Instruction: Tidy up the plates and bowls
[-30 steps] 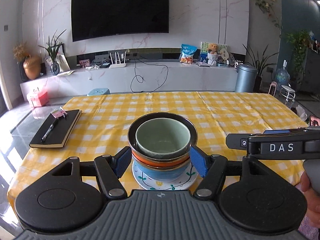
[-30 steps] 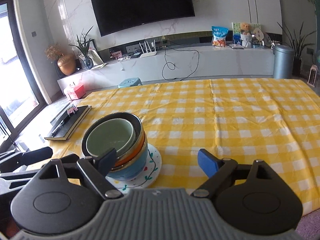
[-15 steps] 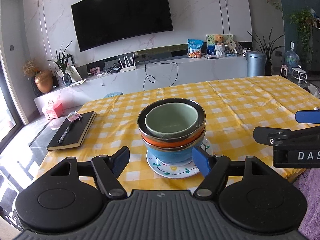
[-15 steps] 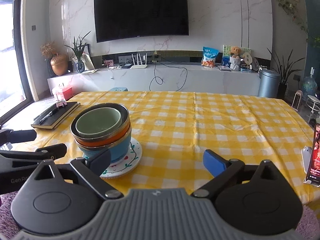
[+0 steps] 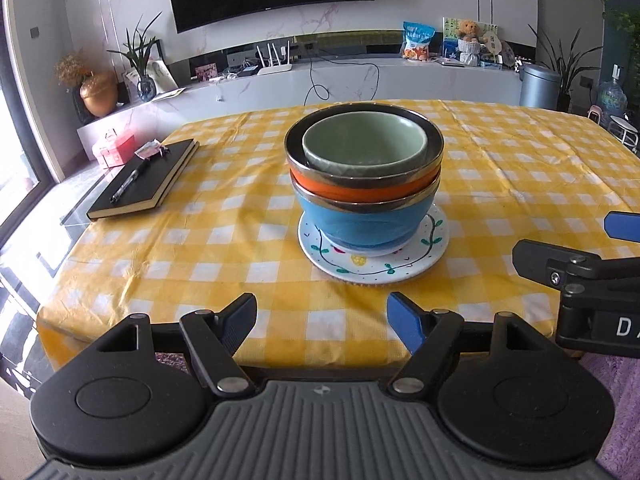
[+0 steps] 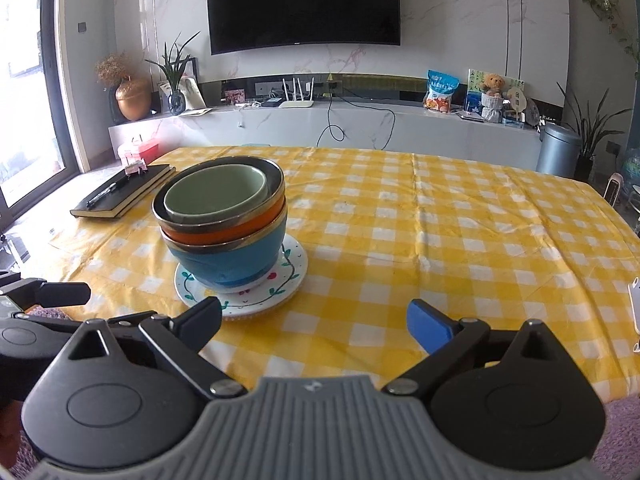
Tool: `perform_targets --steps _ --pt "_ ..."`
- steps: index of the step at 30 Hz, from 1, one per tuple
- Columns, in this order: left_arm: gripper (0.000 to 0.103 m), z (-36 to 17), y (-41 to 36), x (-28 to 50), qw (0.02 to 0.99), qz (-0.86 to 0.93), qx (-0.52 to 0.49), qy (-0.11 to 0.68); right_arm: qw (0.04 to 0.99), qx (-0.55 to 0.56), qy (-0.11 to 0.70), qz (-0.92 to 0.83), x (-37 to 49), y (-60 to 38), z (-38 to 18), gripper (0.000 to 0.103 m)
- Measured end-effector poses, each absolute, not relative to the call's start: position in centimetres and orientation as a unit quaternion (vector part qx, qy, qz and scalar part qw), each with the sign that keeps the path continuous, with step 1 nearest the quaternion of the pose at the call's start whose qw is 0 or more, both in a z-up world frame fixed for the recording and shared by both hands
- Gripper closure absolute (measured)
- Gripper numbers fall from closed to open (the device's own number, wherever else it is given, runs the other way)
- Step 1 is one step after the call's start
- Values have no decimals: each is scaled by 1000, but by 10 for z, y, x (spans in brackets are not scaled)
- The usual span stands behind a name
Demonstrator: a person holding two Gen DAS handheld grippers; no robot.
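A: Nearest first: what are the tongs doing?

B: The left tongs (image 5: 322, 318) are spread wide and hold nothing; they hang over the near edge of the desk (image 5: 520, 168), short of the round white ceramic plate with painted vines (image 5: 374, 266). The right tongs (image 6: 314, 322) are just as wide and empty, with one blue pad (image 6: 428, 326) off to the right of the plate.

A: And the dishes?

B: On that plate sits a glazed blue bowl with a metallic rim (image 5: 366, 222); nested in it is an orange bowl with the same rim (image 5: 320, 189), and inside that a small pale green bowl (image 5: 362, 146). The stack looks finished, I'd judge.

A: How would it handle?

B: Ceramic, so stiff, heavy as a stack, glossy and probably slippery, and breakable. I'd grip the plate's rim, or straddle the blue bowl's wall low down, and not pinch the top bowls.

A: Beyond the plate?

B: To its left, further back, a black notebook with a pen on it (image 5: 146, 180).
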State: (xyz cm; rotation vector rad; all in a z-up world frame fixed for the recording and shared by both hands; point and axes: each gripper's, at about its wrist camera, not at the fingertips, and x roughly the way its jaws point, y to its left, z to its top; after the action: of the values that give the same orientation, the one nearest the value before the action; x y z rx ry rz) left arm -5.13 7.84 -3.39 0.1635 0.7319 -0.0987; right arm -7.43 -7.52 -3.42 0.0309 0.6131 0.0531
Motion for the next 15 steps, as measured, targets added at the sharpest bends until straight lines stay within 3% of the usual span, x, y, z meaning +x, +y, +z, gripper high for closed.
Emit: perform_targets --steps 15 --pt "16 -31 82 -56 932 -42 74 353 953 9 301 31 -77 -69 -36 6"
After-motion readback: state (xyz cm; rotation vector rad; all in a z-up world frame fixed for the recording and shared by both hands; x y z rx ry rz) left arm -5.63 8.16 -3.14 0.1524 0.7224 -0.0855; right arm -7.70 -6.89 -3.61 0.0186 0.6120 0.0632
